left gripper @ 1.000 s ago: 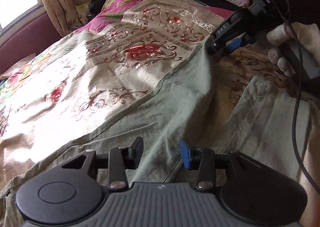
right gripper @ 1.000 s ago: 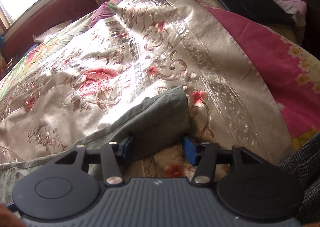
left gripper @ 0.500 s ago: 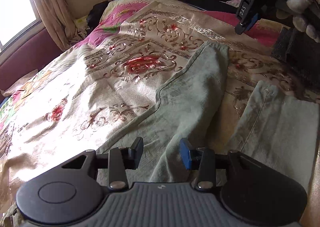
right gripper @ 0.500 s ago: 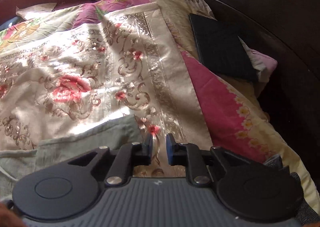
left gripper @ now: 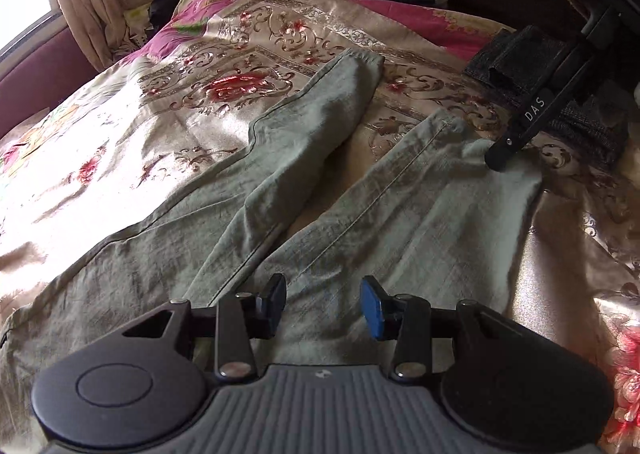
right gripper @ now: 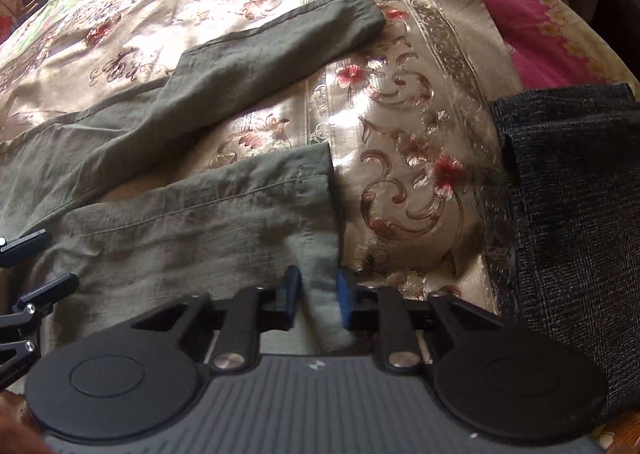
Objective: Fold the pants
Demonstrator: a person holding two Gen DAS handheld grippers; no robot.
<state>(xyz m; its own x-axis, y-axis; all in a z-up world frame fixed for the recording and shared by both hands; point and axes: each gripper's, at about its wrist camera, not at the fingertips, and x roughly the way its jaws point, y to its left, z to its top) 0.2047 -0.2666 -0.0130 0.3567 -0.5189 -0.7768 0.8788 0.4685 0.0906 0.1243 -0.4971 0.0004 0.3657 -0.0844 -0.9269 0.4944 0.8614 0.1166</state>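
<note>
Two spread legs, creased grey-green pants, hem pinched in right tongs

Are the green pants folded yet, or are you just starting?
Just starting. Done: the green pants lie spread flat on the flowery bedspread, both legs apart and unfolded. In hand: the right tool is pinching the hem of the nearer leg, while the left tool hovers open over the upper part. Left: every fold, starting with probably laying one leg over the other.

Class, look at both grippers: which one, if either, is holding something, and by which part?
The right gripper pinches the green pants by a raised fold at the near leg's hem corner. The left gripper is open over the pants, holding nothing.
</note>
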